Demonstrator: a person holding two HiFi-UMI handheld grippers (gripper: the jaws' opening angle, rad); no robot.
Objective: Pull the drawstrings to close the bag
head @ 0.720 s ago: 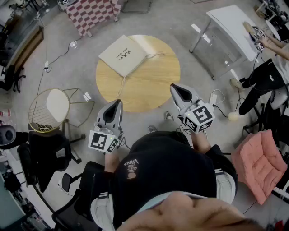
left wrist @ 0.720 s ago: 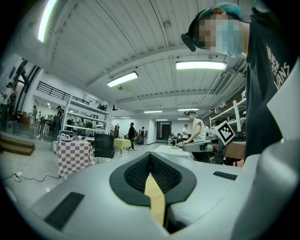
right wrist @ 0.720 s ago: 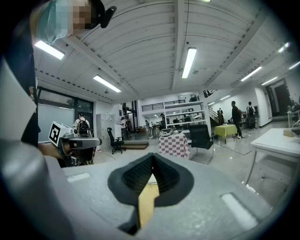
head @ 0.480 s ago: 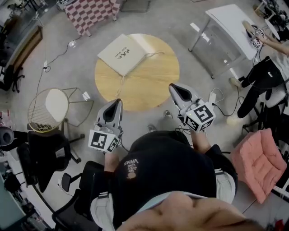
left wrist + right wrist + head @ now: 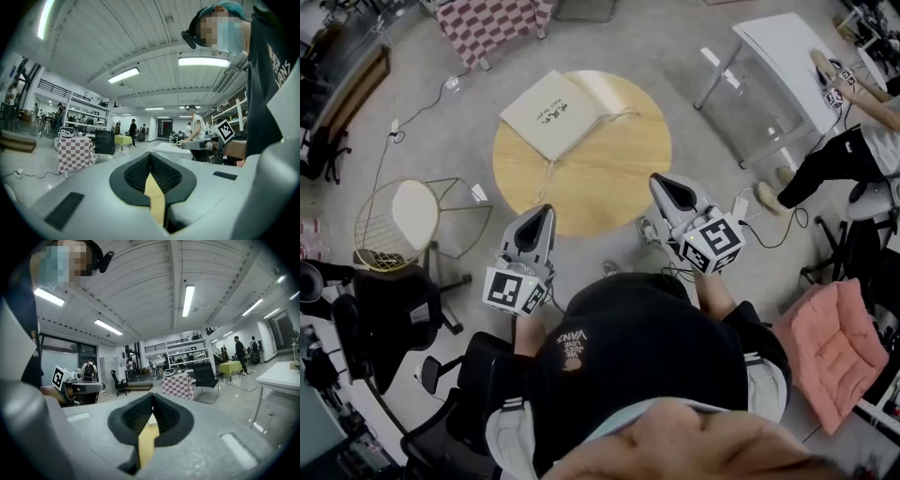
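Legibly, the shirt (image 5: 628,356) says VANS (bag (image 5: 555,112) print too small).

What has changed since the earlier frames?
Nothing in the task moved: the left claw and right claw stay shut and empty short of the round wooden table; the beige fabric drawstring bag lies untouched there. Only a bystander at the right shifted legs.

- Head view: even, soft indoor light; faint shadows on the floor (image 5: 675,37); fisheye bends the edges.
- Left gripper view: bright ceiling strips (image 5: 204,61) at 11 and 1 o'clock, mild glare; black corners.
- Right gripper view: strip light (image 5: 188,300) at 12 o'clock; right gripper (image 5: 152,397) soft up close, distance sharper.
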